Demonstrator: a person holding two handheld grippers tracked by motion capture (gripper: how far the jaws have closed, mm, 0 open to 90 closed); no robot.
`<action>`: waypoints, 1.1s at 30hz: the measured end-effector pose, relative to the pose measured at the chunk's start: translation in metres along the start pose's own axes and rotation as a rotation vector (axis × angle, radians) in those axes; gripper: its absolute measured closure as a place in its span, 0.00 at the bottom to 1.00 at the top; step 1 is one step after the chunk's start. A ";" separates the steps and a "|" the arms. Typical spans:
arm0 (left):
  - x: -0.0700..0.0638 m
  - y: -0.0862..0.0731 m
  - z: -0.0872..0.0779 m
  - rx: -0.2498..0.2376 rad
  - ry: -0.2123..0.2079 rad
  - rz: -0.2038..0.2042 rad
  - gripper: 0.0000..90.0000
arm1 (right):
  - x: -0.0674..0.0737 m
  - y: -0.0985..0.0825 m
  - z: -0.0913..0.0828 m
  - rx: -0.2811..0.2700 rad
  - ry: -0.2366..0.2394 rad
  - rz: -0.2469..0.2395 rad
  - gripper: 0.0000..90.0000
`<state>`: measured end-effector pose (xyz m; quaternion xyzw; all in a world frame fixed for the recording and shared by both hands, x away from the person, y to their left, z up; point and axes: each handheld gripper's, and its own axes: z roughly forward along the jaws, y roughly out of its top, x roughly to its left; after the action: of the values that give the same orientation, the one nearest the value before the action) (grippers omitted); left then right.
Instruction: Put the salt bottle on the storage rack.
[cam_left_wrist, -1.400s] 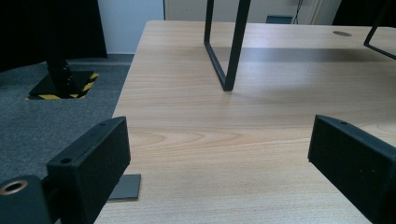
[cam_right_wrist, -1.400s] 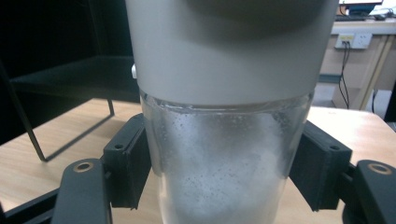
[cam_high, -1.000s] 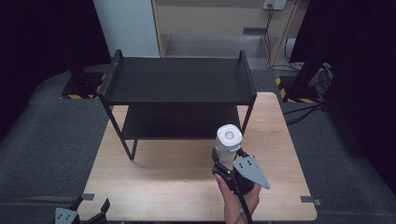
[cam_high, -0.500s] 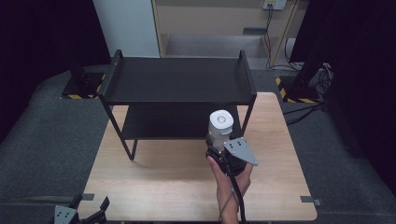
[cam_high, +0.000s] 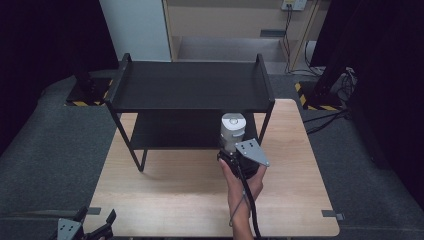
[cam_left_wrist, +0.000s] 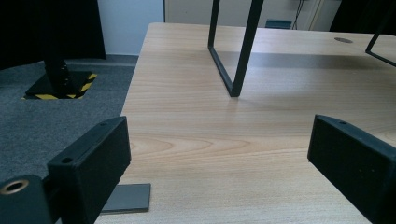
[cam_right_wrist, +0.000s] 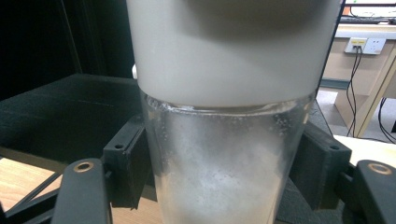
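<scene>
The desk (cam_high: 190, 200), a light wooden top, stands on grey carpet with dark surroundings to both sides. Its near half is mostly bare wood, from the left edge across to the right edge, and a broad strip along the right edge beside the shelf is also free.

A black two-tier shelf rack (cam_high: 192, 87) takes up the far half of the desk. Its top tier is bare and has raised end rails; the lower tier (cam_high: 170, 132) sits in shadow beneath it. Its thin front legs come down on the wood, one toward the left edge, one right of centre. In the left gripper view one looped leg (cam_left_wrist: 231, 56) stands on the wood ahead of the jaws.

The right gripper (cam_high: 235, 152) is held by a hand (cam_high: 242, 192) that reaches in from the near edge, right of centre. Its jaws pinch a clear jar (cam_right_wrist: 224, 163) with a white lid (cam_high: 233, 122); the glass looks frosted or misted, and what it holds cannot be made out. The jar is upright at the front edge of the rack, close by the right front leg (cam_high: 263, 125).

The left gripper (cam_high: 82, 227) sits at the near left corner of the desk, jaws spread wide with nothing between them.
</scene>
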<state>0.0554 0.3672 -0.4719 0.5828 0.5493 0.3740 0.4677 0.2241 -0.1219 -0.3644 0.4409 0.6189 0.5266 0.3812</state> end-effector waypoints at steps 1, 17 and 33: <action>0.000 0.000 0.000 0.001 0.000 0.000 0.05 | 0.000 0.000 0.000 0.000 0.000 0.000 0.34; 0.007 0.000 0.001 0.005 0.010 -0.006 0.05 | -0.001 -0.002 0.025 0.041 -0.010 0.003 0.34; 0.009 -0.001 0.003 0.008 0.015 -0.010 0.05 | -0.002 -0.002 0.042 0.040 -0.021 0.013 0.33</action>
<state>0.0595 0.3759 -0.4741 0.5790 0.5571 0.3739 0.4632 0.2642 -0.1107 -0.3732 0.4582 0.6223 0.5118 0.3753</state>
